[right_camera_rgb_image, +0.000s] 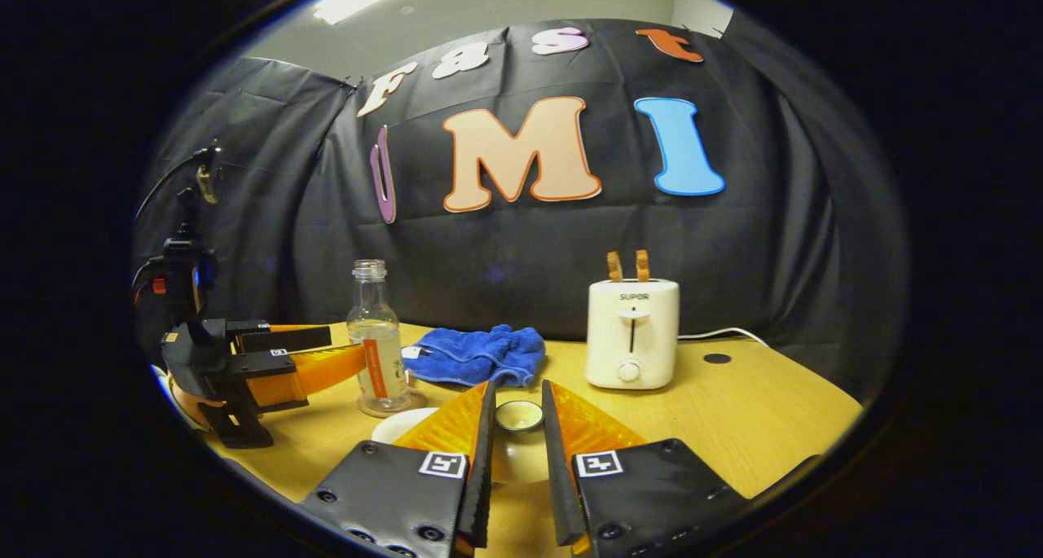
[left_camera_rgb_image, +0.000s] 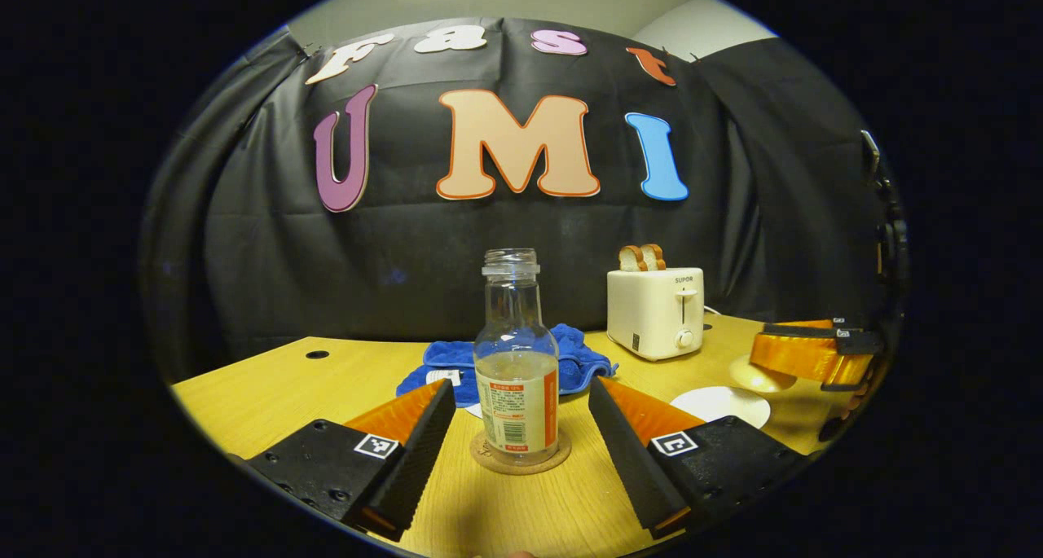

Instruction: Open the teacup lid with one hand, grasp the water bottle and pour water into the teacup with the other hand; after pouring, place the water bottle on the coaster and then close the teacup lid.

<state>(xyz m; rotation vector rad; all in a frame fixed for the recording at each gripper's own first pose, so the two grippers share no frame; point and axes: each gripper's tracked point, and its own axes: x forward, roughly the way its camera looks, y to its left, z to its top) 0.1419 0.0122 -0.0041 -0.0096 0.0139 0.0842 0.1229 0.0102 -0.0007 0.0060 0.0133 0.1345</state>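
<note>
A capless water bottle (left_camera_rgb_image: 517, 371), part filled, was seen standing upright on a round cork coaster (left_camera_rgb_image: 521, 455) on the wooden table (left_camera_rgb_image: 269, 387). In the left gripper view, the left gripper (left_camera_rgb_image: 521, 432) was held wide open, its fingers spread to either side of the bottle and clear of it. In the right gripper view, the right gripper (right_camera_rgb_image: 518, 428) was nearly closed around the knob of the teacup lid (right_camera_rgb_image: 519, 415), held over a white saucer (right_camera_rgb_image: 399, 424); whether both fingers pressed on the knob could not be told, and the teacup beneath was hidden. A blue cloth (right_camera_rgb_image: 477, 354) lay behind the bottle, and a white toaster (right_camera_rgb_image: 631, 332) holding two slices of bread (right_camera_rgb_image: 625, 265) was set farther back near the black wall.
</note>
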